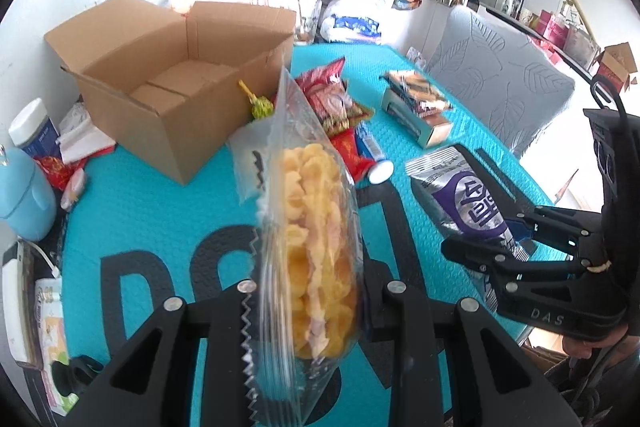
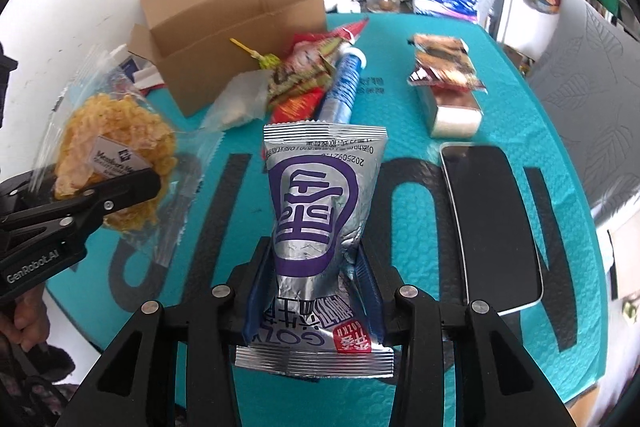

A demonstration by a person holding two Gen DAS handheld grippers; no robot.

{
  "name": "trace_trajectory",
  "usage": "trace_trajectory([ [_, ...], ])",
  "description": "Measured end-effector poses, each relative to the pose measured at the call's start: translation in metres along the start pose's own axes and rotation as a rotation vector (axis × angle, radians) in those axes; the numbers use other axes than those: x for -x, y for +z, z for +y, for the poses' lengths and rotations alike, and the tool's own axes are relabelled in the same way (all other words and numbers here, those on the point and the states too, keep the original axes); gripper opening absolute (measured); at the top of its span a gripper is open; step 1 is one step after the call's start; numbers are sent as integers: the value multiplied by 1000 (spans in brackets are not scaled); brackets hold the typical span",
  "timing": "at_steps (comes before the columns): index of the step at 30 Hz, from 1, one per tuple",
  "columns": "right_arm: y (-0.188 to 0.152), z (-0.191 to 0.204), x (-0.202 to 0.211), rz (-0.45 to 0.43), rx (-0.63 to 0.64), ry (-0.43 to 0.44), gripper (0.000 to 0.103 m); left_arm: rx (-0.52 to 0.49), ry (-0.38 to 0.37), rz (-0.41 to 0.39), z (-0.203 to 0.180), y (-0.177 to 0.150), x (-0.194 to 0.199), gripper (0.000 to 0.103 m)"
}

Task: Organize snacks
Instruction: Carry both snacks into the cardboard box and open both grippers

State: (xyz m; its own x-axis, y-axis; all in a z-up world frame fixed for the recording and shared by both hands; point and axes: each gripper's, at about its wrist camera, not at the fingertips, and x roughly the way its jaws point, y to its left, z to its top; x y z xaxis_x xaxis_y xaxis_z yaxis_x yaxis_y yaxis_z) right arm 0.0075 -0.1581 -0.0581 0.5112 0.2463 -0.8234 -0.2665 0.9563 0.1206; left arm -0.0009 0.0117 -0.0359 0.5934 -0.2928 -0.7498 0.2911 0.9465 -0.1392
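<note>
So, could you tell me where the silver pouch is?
The right gripper holds the silver pouch above the teal mat, left of the black phone.

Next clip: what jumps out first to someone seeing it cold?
Both claws are full: the left claw pinches a clear bag of yellow puffs, and the right claw grips a silver pouch. Behind them, an open cardboard box stands on the teal mat beside a heap of snacks.
</note>
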Motion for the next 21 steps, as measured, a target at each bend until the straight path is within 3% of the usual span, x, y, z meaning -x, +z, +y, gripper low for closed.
trace_trajectory([
  [10, 45, 29, 19, -93, 82, 76, 40, 8, 38, -148, 14, 40, 32, 27],
  [21, 110, 49, 11, -170, 130, 128, 40, -3, 97, -273, 41, 90, 46, 27],
])
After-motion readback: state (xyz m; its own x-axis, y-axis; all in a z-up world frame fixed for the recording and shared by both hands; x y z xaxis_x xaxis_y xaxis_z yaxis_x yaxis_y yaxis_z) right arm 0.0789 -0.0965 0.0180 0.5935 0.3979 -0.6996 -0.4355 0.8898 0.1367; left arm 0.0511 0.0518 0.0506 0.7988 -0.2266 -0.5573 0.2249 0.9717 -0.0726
